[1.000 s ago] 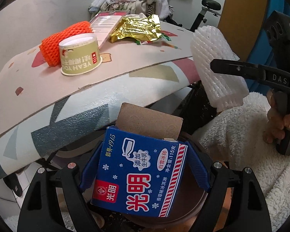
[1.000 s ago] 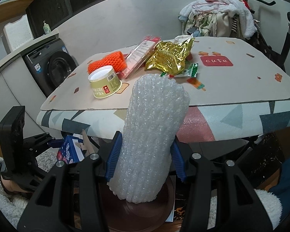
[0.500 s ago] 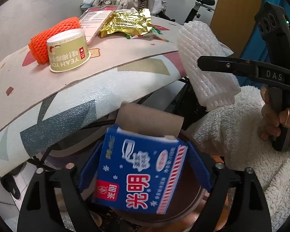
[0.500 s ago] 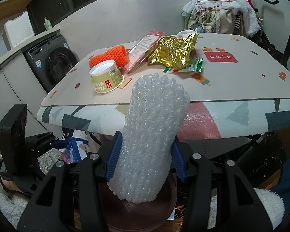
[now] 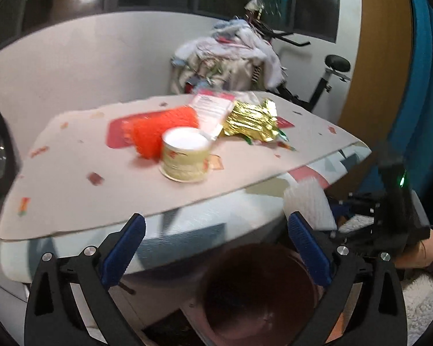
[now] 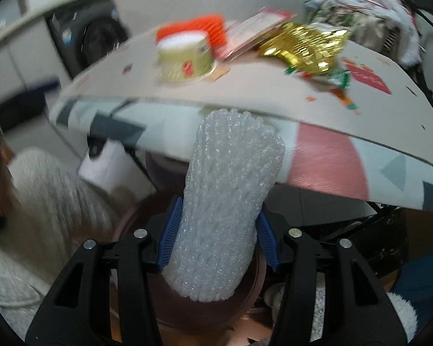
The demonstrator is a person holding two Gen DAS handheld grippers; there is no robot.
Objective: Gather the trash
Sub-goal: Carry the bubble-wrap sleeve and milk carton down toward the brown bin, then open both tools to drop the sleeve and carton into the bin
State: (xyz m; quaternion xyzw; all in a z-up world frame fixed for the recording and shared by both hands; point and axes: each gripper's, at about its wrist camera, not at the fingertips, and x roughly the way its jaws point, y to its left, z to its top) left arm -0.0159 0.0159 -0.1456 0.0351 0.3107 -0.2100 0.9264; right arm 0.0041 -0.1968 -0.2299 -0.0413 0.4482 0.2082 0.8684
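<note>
My left gripper (image 5: 215,225) is empty and its jaws are still opening above a brown bin (image 5: 259,297), whose inside is dark and blurred. My right gripper (image 6: 218,230) is shut on a white foam net sleeve (image 6: 228,210), held upright over the same bin (image 6: 205,314). In the left wrist view that sleeve (image 5: 307,204) shows at the right under the table edge. On the table (image 5: 101,190) lie an orange foam net (image 5: 161,127), a paper cup (image 5: 184,155), a gold wrapper (image 5: 251,121) and a red-and-white packet (image 5: 213,106).
The table edge (image 6: 332,124) overhangs the bin just beyond both grippers. A fluffy white sleeve (image 6: 43,190) is at the left of the right wrist view. A washing machine (image 6: 95,37), a pile of clothes (image 5: 228,57) and an exercise bike (image 5: 329,77) stand behind.
The left gripper let go of the blue carton, opened wide and rose; the carton is out of view. The right gripper sank lower over the bin with the foam sleeve.
</note>
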